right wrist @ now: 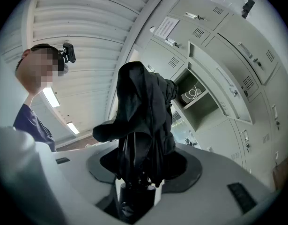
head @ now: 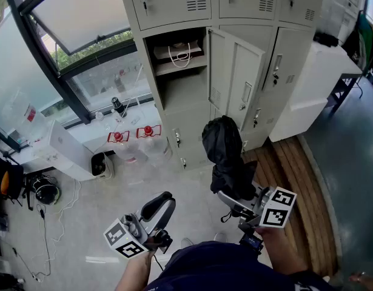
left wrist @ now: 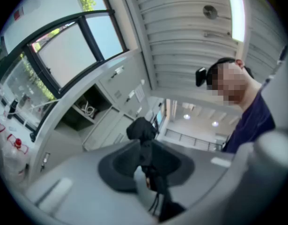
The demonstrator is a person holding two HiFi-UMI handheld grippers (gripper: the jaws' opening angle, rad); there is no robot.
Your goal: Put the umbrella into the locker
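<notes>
A folded black umbrella (head: 225, 156) stands upright in my right gripper (head: 233, 199), which is shut on its lower end just above the handle. In the right gripper view the umbrella (right wrist: 144, 121) rises from between the jaws of the right gripper (right wrist: 136, 175) and hides part of the lockers. The grey locker bank has one open compartment (head: 177, 71) with its door (head: 235, 80) swung to the right; a coiled white cable (head: 182, 56) lies on its shelf. My left gripper (head: 162, 210) hangs low at the left, jaws slightly apart and holding nothing. Its own view shows the umbrella (left wrist: 143, 130) beyond the left gripper (left wrist: 144, 170).
Two clear bottles with red caps (head: 118, 137) (head: 148, 131) stand on the floor left of the lockers, beside a white box (head: 65, 150). Cables and dark gear (head: 43, 190) lie at far left. A white cabinet (head: 313, 96) and a wooden floor strip (head: 295, 180) are at right.
</notes>
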